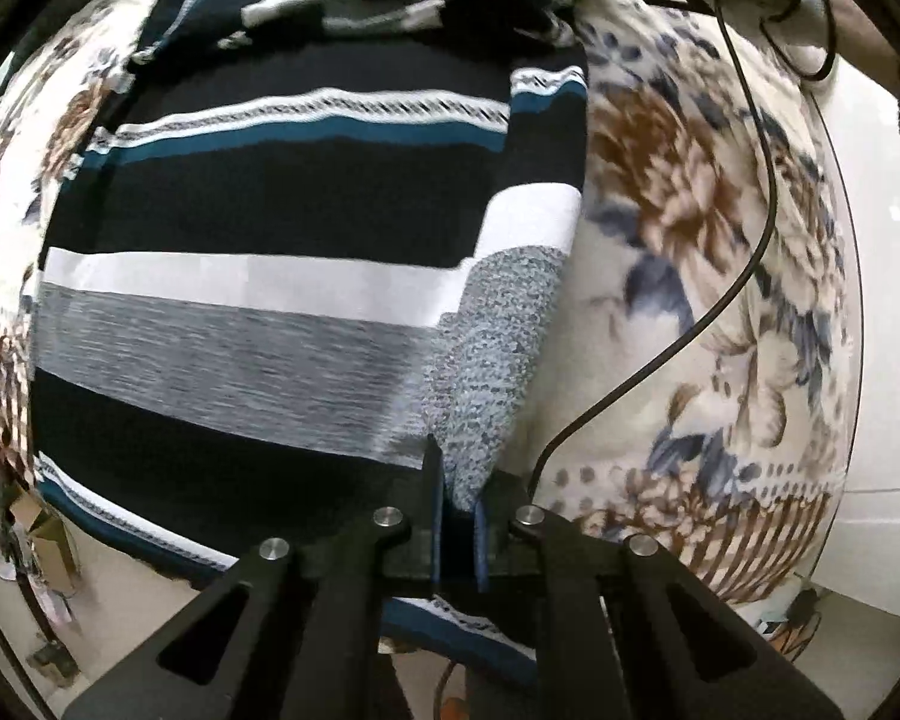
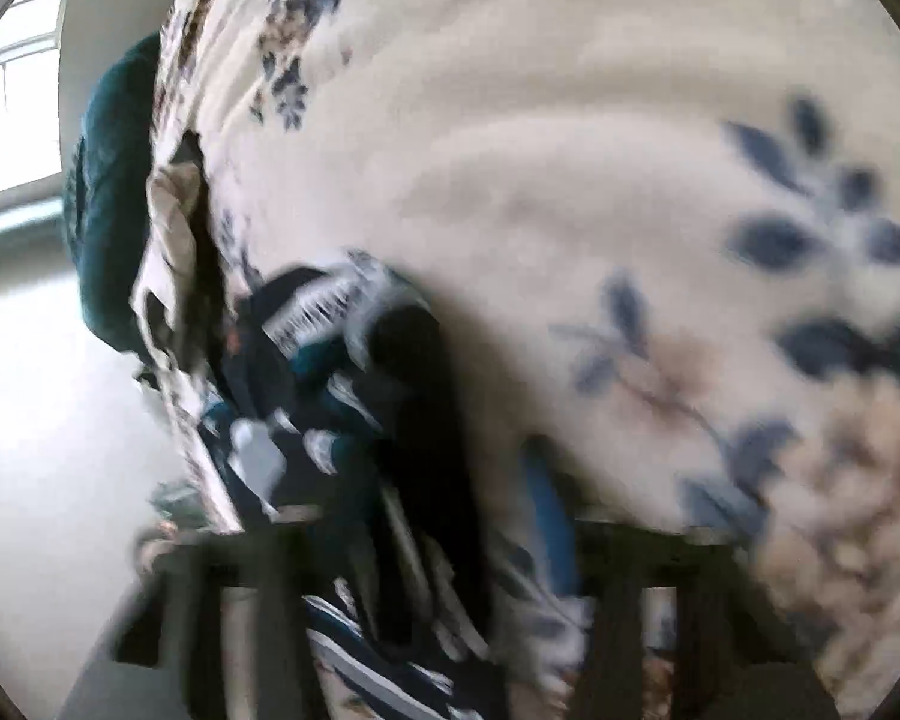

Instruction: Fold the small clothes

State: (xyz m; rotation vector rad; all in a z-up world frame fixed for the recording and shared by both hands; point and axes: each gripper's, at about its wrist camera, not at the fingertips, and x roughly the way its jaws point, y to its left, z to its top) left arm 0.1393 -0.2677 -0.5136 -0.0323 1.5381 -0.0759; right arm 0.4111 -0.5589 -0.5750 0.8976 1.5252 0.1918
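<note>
left view, shirt: striped in navy, white, grey and teal, spread flat on the floral blanket, filling the left and middle of the view.
left view, fold: the shirt's right strip is turned over onto itself, its folded edge running from the upper right down to the jaws.
left view, left gripper: jaws nearly together, clamped on the grey lower corner of that folded strip.
left view, edges: shirt's near hem hangs over the blanket's near edge; bunched striped cloth lies at the far end.
left view, open room: bare blanket to the right of the fold, crossed by a black cable.
right view, picture: heavily blurred.
right view, shirt: crumpled striped cloth at lower left and centre, running down between the jaws.
right view, right gripper: cloth lies between the jaws; whether they pinch it, cannot tell.
right view, open room: blanket fills the upper right; pale floor at left.
</note>
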